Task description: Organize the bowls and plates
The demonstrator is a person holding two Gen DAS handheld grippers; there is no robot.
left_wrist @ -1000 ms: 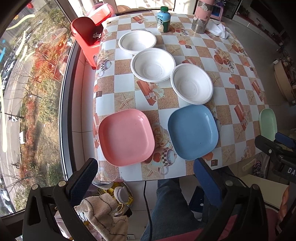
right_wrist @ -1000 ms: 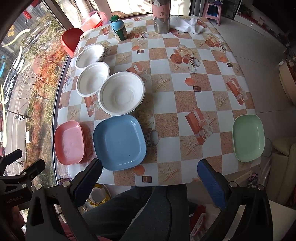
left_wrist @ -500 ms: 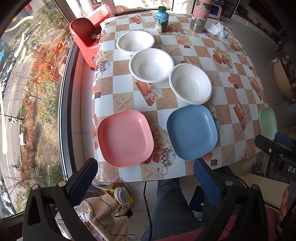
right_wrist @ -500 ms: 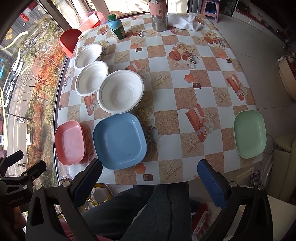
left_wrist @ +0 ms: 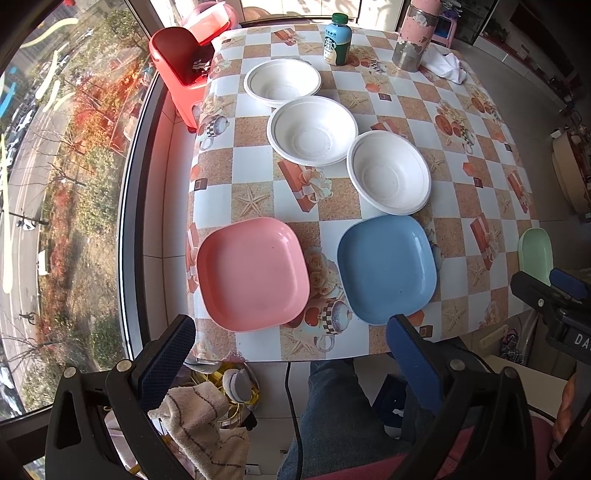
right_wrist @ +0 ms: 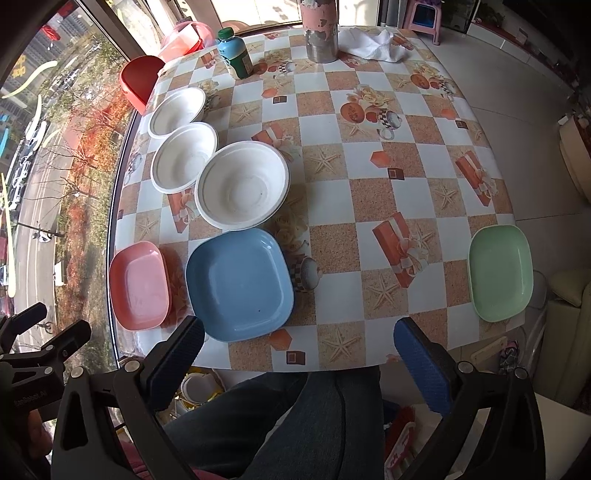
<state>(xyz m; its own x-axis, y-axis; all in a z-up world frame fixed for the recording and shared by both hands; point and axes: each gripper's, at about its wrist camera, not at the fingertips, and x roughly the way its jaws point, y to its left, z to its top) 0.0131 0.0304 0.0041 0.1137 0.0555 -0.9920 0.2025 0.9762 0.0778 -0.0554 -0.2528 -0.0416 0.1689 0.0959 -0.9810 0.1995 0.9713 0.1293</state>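
Table (left_wrist: 458, 155), covered by a checked oilcloth printed with starfish, gift boxes and teacups; seen from its near edge.

Plates: a pink square plate (left_wrist: 253, 273) is laid near the near-left corner; a blue square plate (left_wrist: 386, 267) is laid just to its right, apart from it; a pale green plate (right_wrist: 500, 271) is laid at the near-right corner, well apart from the other two.

Bowls: three white bowls are set in a diagonal row beyond the plates. The far bowl (left_wrist: 282, 83) is placed nearest the window side; the middle bowl (left_wrist: 312, 131) is placed just beside it; the near bowl (left_wrist: 388, 177) is placed right of that, its near rim close to the far edge of the blue plate. All are upright and unstacked.

Other items: a green-capped drink bottle (left_wrist: 337, 38), a pink-and-metal cylindrical container (left_wrist: 415, 35) and a crumpled white cloth (left_wrist: 445, 64) are found at the far end. A red plastic stool (left_wrist: 181, 66) is seen off the far-left corner.

Left gripper (left_wrist: 290, 343): held off the near edge, before the pink and blue plates; released, blue pads wide apart, nothing grasped.

Right gripper (right_wrist: 299, 343): held off the near edge, right of the blue plate; released, pads wide apart, nothing grasped.
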